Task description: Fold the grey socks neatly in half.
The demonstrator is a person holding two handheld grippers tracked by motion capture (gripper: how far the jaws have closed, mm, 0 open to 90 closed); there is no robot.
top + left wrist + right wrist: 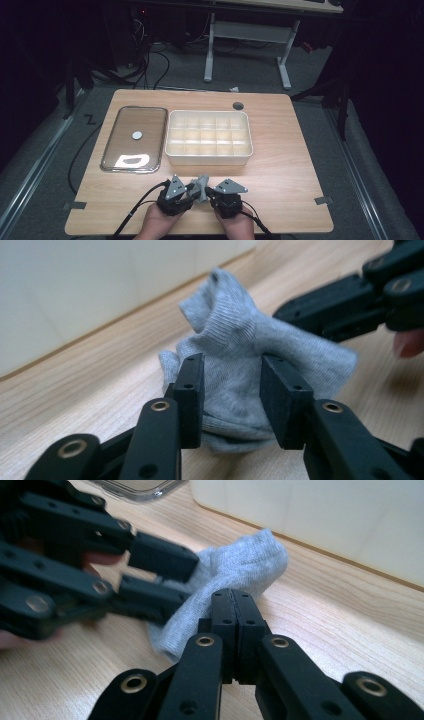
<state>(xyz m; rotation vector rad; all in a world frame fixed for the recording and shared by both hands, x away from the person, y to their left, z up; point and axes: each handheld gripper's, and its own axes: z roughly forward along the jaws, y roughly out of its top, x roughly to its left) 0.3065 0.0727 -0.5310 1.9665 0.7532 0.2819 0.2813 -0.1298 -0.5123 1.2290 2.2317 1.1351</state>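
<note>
Right gripper (234,630) pinches sock (235,570) at counter's near edge; left gripper (232,390) jaws parted around it; sock not yet in box (208,155).

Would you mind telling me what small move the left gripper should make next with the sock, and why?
Probably close the left gripper on the sock. Its jaws stand open on either side of the bunched cloth without pressing it, while the right gripper is shut on the sock's other side, holding it above the table.
</note>
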